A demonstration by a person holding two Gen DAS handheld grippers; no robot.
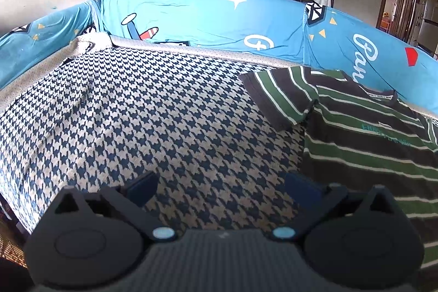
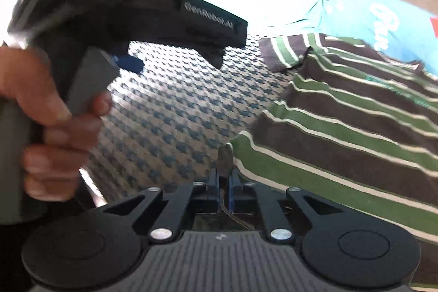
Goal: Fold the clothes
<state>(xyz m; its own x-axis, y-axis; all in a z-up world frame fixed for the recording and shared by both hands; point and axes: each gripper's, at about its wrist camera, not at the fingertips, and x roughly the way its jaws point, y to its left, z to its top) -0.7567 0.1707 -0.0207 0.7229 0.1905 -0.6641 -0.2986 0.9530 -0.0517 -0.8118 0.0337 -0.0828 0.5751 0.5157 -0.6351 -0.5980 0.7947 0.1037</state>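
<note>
Right gripper: fingers nearly together, pinching hem corner of striped shirt; fabric tip protrudes just ahead of fingertips. Shirt body spreads ahead and right of fingers, flat on houndstooth cover. Left gripper: fingers wide apart, nothing between, only houndstooth cover below. Shirt sleeve lies ahead and right of left fingers. Hand grips left gripper's handle, left of right fingers. Blue printed cushion beyond cover.
</note>
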